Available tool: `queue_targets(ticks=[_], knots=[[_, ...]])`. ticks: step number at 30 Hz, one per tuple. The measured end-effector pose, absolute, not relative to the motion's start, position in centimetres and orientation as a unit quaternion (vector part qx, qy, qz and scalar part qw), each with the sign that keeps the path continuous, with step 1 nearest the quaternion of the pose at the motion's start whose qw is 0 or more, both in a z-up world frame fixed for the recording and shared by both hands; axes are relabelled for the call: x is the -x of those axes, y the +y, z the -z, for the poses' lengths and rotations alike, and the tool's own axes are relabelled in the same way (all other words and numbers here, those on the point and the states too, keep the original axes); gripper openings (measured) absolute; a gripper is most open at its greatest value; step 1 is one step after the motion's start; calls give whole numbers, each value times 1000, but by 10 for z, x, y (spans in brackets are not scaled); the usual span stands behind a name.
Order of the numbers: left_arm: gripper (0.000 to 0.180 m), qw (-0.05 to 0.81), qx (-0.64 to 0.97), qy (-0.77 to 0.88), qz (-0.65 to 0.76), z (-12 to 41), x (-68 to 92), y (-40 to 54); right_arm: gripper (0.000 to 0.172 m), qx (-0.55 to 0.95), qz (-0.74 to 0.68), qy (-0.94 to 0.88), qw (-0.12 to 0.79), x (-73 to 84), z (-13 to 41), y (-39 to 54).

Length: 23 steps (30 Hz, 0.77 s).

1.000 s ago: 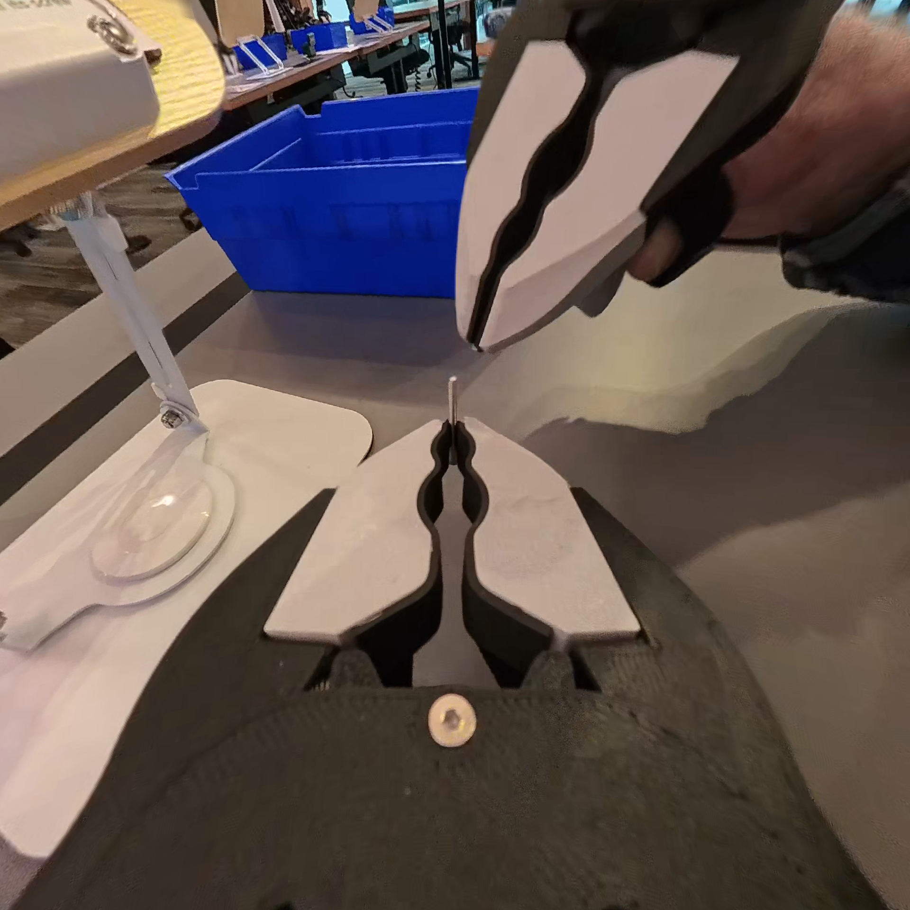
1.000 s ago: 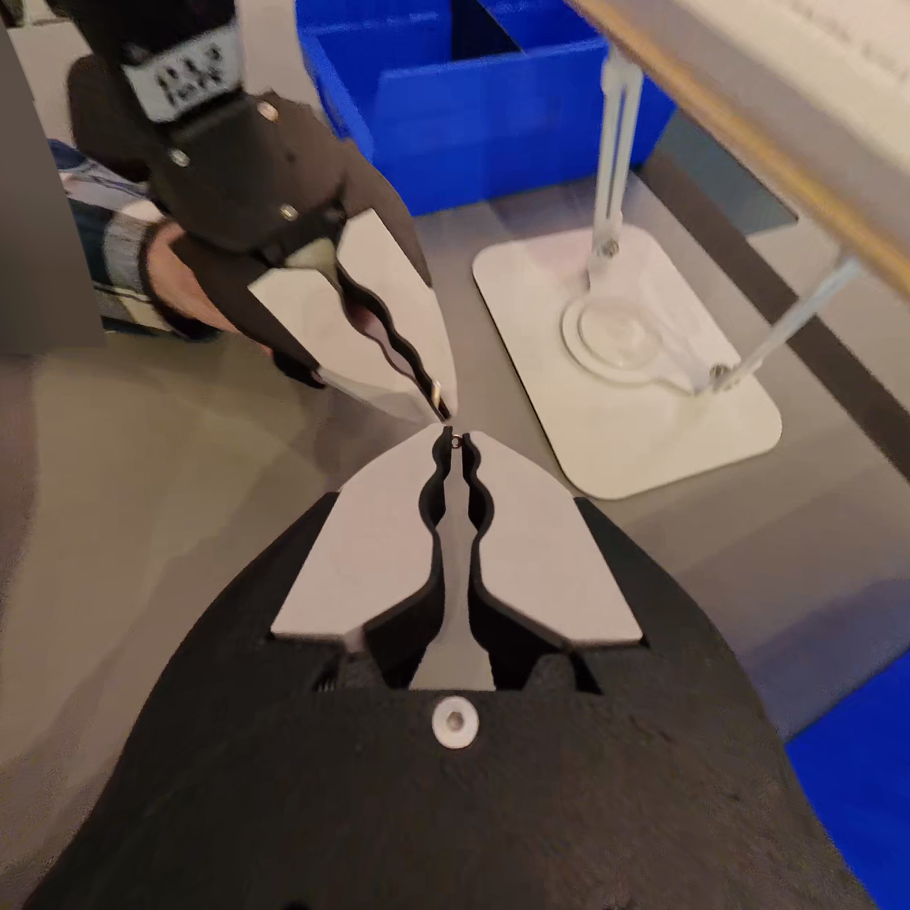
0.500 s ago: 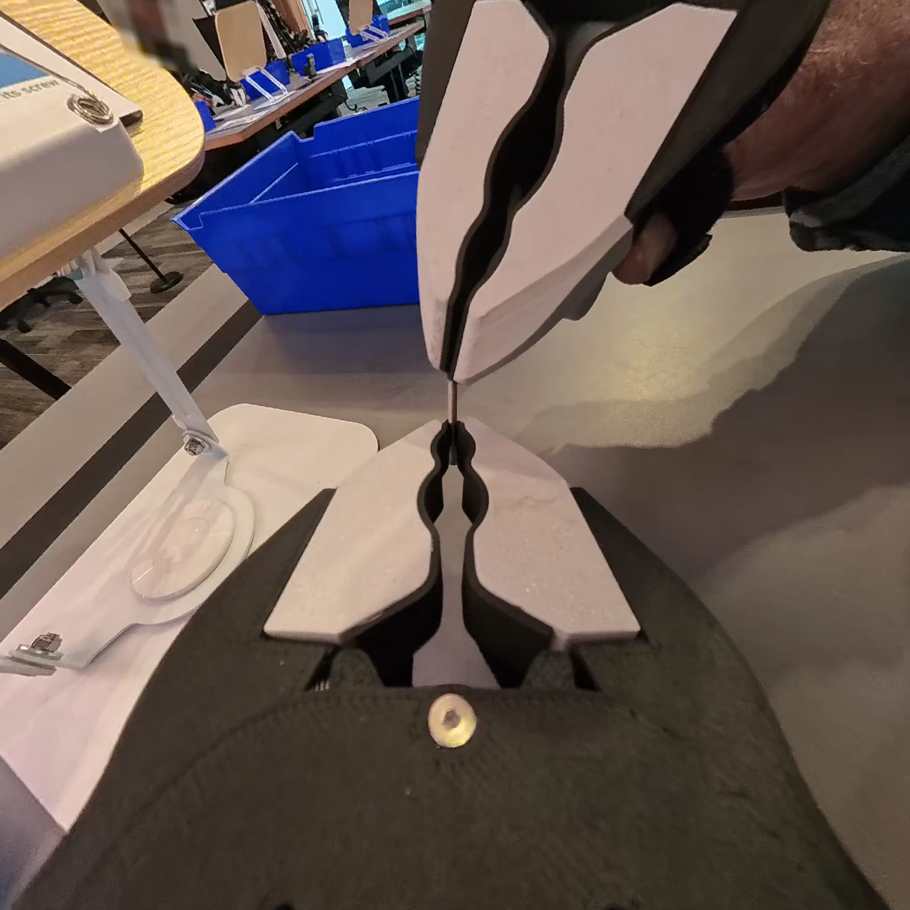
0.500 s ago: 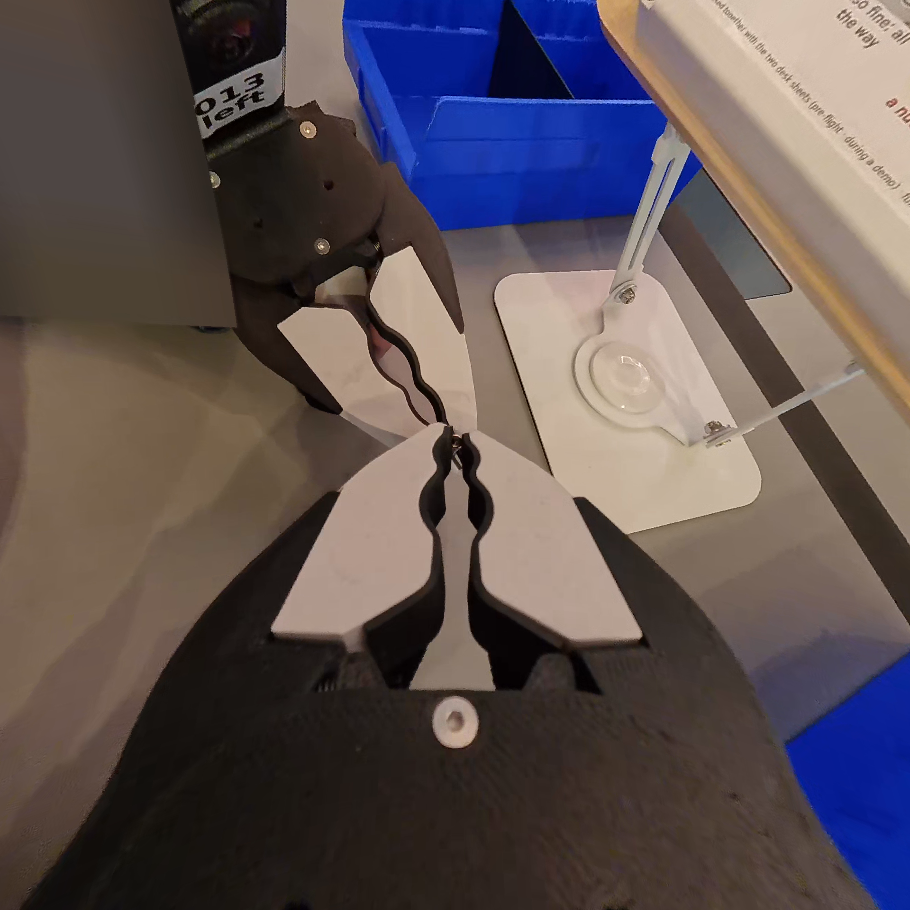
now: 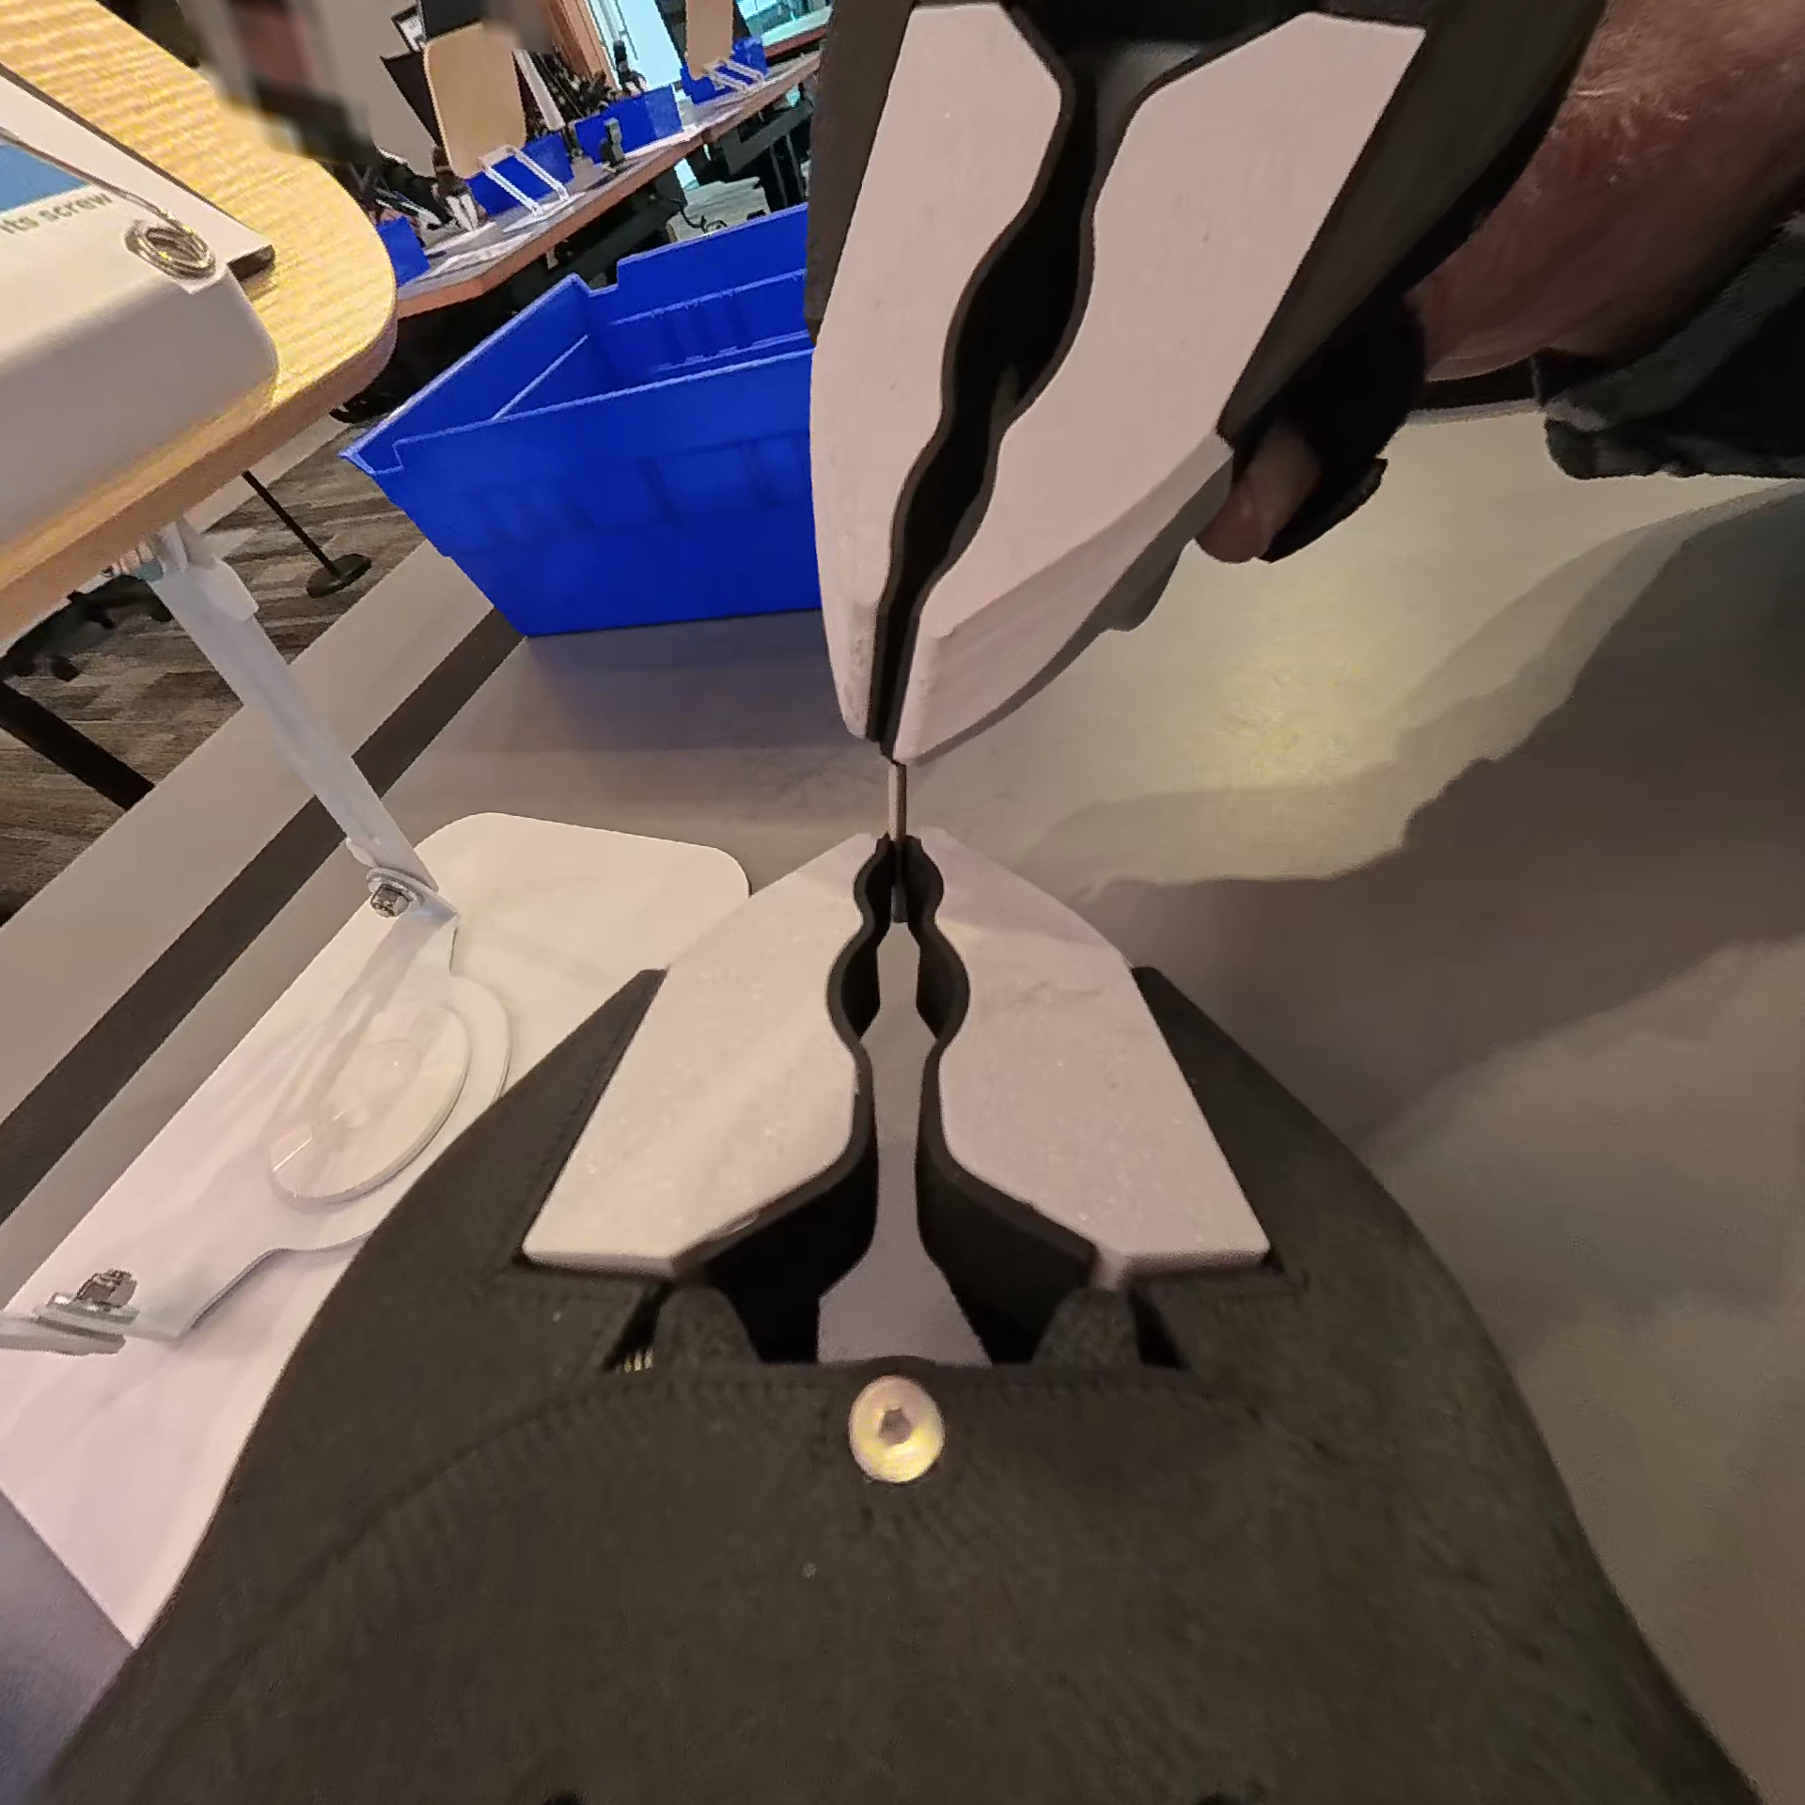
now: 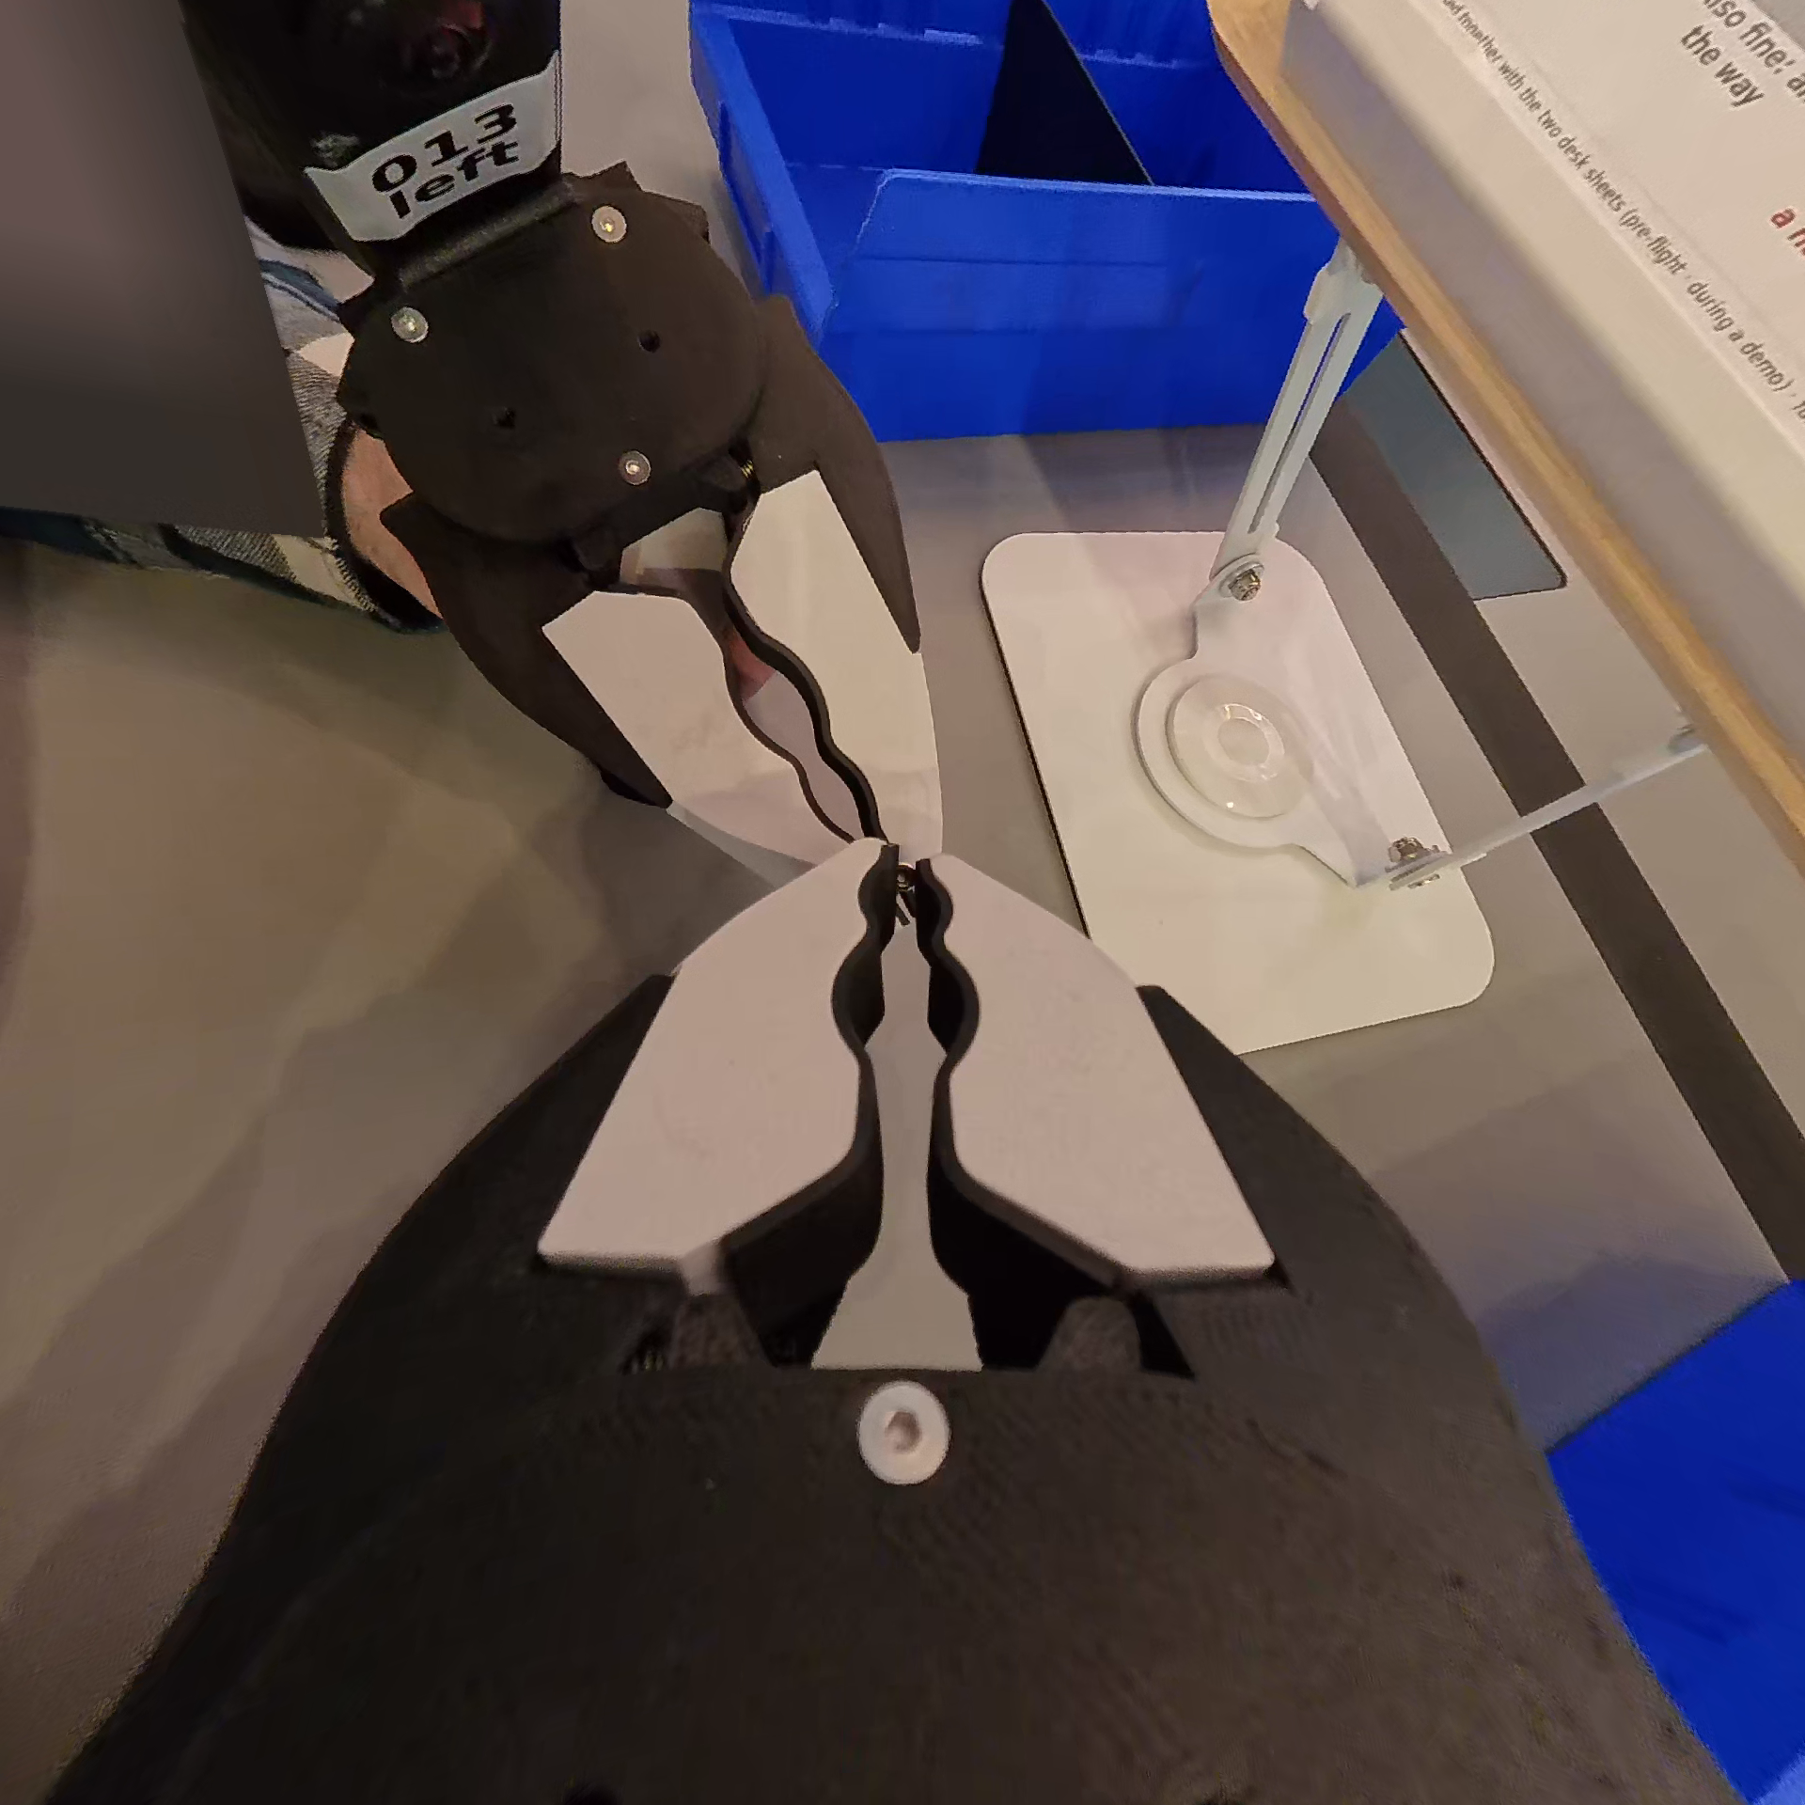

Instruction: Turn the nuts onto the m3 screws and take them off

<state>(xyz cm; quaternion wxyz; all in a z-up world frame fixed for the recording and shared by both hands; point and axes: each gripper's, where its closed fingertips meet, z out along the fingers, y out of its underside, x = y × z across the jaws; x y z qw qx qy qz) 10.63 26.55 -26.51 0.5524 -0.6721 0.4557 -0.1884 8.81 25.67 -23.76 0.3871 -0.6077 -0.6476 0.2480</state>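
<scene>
Both tongs pinch one thin metal pin above the grey table, left tongs low, right tongs topping it, so we keep them aligned.

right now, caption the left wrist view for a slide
Left gripper pinching a thin metal pin, right gripper meeting its far end above the grey table.

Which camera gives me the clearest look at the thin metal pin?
Left wrist view: the thin metal pin shows lengthwise between both hand-held gripper tips. The right wrist view shows only a foreshortened glint at its own fingertips.
</scene>
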Motion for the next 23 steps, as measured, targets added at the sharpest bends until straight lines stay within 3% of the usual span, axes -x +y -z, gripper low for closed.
queue_targets(ticks=[1,12,23], knots=[[2,552,671,456,194,265,-107,265,4,604,-250,-650,386,-88,237,256],[1,538,662,476,214,267,-110,258,4,558,-218,-705,381,-91,240,249],[1,562,667,457,174,262,-105,265,4,601,-248,-629,427,-90,235,256]])
